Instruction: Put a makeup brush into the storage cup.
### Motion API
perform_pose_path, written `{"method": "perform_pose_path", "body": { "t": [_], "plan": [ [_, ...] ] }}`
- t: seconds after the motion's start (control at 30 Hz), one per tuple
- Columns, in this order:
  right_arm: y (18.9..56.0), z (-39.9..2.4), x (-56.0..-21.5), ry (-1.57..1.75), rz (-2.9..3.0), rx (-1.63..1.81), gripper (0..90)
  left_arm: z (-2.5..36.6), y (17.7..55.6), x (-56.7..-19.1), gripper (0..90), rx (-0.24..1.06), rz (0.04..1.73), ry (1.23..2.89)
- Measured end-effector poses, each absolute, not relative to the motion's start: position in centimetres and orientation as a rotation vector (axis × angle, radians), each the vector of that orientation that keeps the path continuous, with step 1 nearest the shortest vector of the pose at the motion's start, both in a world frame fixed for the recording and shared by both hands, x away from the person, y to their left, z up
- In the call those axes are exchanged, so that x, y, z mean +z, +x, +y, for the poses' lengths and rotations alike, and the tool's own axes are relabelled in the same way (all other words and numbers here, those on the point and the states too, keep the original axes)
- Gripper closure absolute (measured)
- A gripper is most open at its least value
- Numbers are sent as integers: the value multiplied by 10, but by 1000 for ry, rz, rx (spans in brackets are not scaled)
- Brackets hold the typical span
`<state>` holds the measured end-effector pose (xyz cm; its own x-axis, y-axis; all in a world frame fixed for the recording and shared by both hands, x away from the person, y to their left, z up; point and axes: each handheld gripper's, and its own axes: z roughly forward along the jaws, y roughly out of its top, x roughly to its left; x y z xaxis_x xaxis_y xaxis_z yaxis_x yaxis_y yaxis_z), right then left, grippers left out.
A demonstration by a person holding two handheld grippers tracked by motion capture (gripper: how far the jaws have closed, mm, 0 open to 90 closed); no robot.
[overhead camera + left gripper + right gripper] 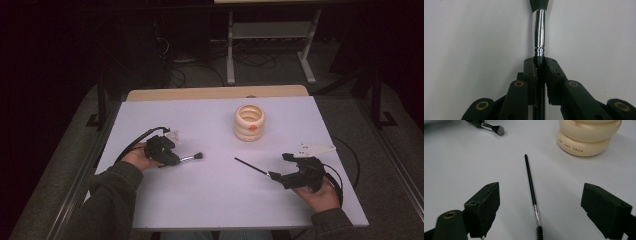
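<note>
My left gripper (pixel 175 159) is shut on the black handle of a small makeup brush (pixel 192 157). In the left gripper view the pads (pixel 550 75) pinch the handle just behind the chrome ferrule (pixel 539 32), low over the table, and the dark bristles (pixel 539 4) point away from me. My right gripper (pixel 541 195) stands wide open on the right side of the table. A thin black spoolie wand (pixel 531 185) lies flat between its jaws, touching neither pad. The wand's bristle end (pixel 539 233) is nearest the gripper, and it points up-left in the high view (pixel 250 166).
A cream ringed holder (pixel 249 122) with an orange dot stands upright at the back centre of the white table (pixel 210 200); it also shows in the right gripper view (pixel 586 140). A wooden edge (pixel 215 93) runs behind the table. Cables trail from both grippers.
</note>
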<state>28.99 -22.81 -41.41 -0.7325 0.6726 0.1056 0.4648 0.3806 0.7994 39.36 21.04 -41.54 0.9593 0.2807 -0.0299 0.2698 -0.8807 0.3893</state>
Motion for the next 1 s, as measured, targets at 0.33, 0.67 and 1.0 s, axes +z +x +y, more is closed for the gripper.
{"method": "perform_pose_path", "body": {
  "t": [0.33, 0.67, 1.0],
  "plan": [
    [290, -228, -414, 1019, 2406, 1274, 146, 212, 394, -411, 795, 47, 425, 2676],
    [292, -225, -415, 1012, 2421, 1265, 149, 219, 397, -401, 795, 88, 488, 2631],
    [294, -220, -416, 997, 2444, 1263, 151, 223, 397, -393, 795, 113, 550, 2577]
  ]
}}
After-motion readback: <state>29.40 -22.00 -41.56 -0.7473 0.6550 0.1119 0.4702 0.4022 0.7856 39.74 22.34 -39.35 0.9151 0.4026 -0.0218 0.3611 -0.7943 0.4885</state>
